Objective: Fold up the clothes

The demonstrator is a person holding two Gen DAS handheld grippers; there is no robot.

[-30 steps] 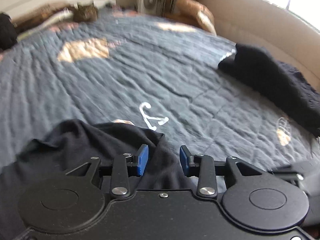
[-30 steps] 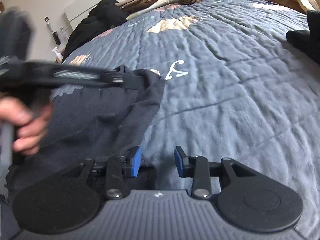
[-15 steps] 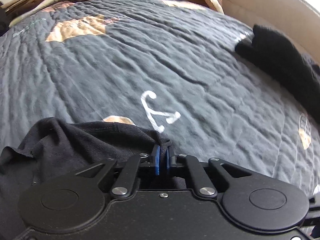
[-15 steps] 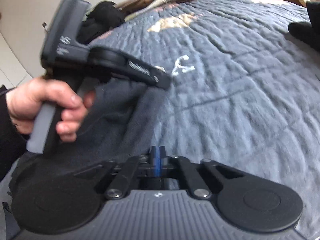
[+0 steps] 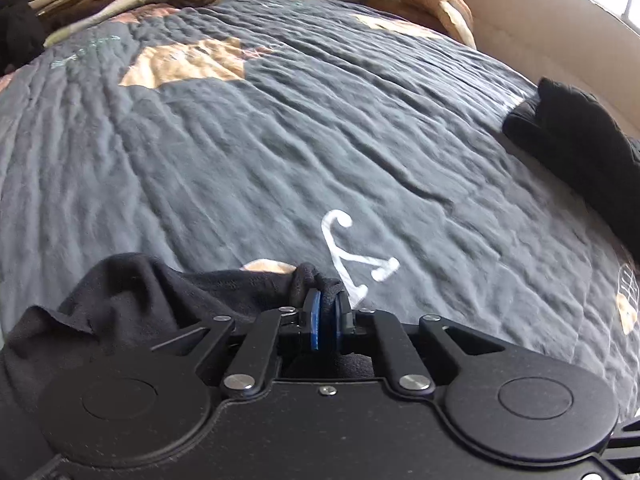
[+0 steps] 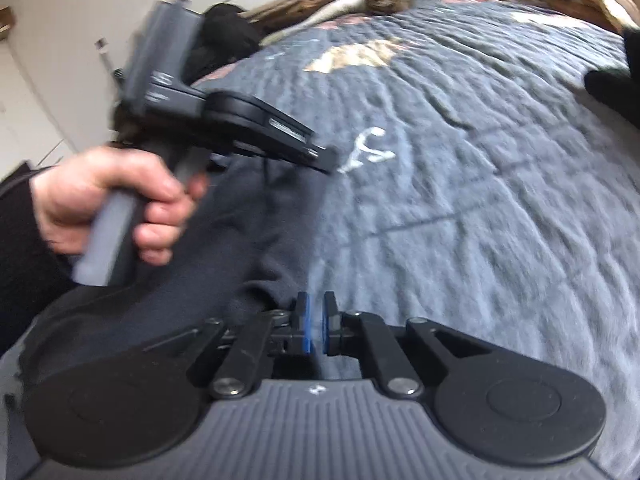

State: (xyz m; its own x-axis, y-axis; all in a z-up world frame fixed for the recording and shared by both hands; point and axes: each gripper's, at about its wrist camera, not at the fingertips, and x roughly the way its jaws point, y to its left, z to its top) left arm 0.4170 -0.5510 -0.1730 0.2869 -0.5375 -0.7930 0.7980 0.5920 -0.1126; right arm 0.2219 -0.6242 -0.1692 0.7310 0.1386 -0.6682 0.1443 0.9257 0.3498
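Black garment (image 5: 132,300) lies bunched at the near edge of the grey quilted bed (image 5: 280,140); left tool (image 5: 325,316) is clamped on a fold of its far corner. Right tool (image 6: 315,326) jaws, a slim gap showing, are easing apart at the garment's near-right edge, whether pinching cloth I cannot tell. Step looks like corner grabbing; next needs lifting and spreading it flat.

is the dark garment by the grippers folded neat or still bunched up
Bunched, not folded. The dark garment lies in loose humps on the quilt, one edge puckered between the left gripper pads.
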